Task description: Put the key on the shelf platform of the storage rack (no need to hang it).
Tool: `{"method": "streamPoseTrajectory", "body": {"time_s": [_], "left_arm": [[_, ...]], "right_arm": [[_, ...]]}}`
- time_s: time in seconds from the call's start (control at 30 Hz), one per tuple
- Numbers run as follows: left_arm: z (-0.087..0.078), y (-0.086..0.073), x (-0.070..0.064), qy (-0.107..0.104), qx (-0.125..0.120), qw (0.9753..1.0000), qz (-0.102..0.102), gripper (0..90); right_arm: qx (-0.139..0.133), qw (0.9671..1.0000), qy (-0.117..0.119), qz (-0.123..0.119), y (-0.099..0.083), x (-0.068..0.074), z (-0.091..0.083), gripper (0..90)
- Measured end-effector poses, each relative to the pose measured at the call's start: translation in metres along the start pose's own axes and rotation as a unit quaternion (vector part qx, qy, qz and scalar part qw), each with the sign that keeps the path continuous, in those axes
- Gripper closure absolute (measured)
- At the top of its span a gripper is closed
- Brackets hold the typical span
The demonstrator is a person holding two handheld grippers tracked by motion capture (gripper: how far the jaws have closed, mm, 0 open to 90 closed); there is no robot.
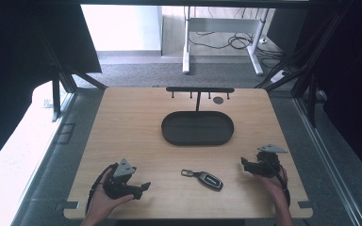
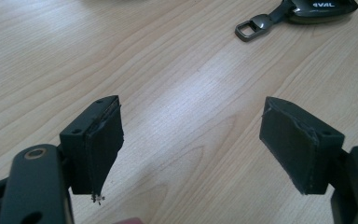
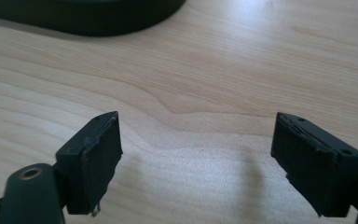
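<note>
- High view: car key fob lies on the table between left gripper and right gripper, near the front edge; black oval tray behind.
- Left gripper view: left gripper jaws spread, empty; fob ahead, with lettering and metal ring legible.
- Right gripper view: right gripper jaws spread, empty; tray wall ahead.

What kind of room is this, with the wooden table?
Probably a lab or office workroom. The wooden table sits inside a dark frame, a desk with tangled cables stands behind it, and a key fob and black tray are laid out as for a test.
</note>
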State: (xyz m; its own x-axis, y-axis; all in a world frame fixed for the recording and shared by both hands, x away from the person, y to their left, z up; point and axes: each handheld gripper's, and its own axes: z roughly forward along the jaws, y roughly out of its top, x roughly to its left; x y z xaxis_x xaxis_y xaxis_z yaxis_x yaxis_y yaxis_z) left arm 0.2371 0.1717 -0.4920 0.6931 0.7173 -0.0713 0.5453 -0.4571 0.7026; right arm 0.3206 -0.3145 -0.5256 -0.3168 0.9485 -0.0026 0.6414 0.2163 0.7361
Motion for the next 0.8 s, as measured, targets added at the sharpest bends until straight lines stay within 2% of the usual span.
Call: {"method": "streamPoseTrajectory", "body": {"time_s": [0.1,0.2,0.27,0.3,0.37,0.47,0.6,0.8], "left_arm": [[0.001,-0.001,0.0,0.002,0.002,1.0,-0.001,21.8],[0.0,-0.002,0.001,0.002,0.002,1.0,-0.006,21.9],[0.0,-0.002,0.001,0.001,0.002,1.0,-0.006,21.9],[0.0,-0.002,0.001,0.001,0.002,1.0,-0.007,21.9],[0.0,-0.002,0.002,0.001,0.003,1.0,-0.008,21.9],[0.0,-0.002,0.002,0.001,0.005,1.0,-0.008,21.9],[-0.001,-0.003,0.003,0.001,0.003,0.9999,-0.01,21.9],[0.0,-0.003,0.003,0.001,0.005,0.9999,-0.01,21.8]], "right_arm": [[-0.008,0.9996,0.024,0.006,0.0,-0.005,-0.006,21.7],[-0.005,0.9993,0.036,0.007,-0.002,-0.007,-0.007,22.7],[-0.013,0.9975,0.068,0.018,-0.004,-0.008,-0.007,23.1],[-0.016,0.9969,0.074,0.02,-0.004,-0.008,-0.008,23.7],[-0.018,0.998,0.06,0.004,-0.004,-0.007,-0.011,24.7],[-0.021,0.9978,0.062,0.003,-0.003,-0.007,-0.014,26.2],[-0.02,0.9983,0.054,0.002,-0.003,-0.006,-0.014,25.8],[-0.007,0.999,0.045,-0.006,-0.004,-0.005,-0.009,24.9]]}}
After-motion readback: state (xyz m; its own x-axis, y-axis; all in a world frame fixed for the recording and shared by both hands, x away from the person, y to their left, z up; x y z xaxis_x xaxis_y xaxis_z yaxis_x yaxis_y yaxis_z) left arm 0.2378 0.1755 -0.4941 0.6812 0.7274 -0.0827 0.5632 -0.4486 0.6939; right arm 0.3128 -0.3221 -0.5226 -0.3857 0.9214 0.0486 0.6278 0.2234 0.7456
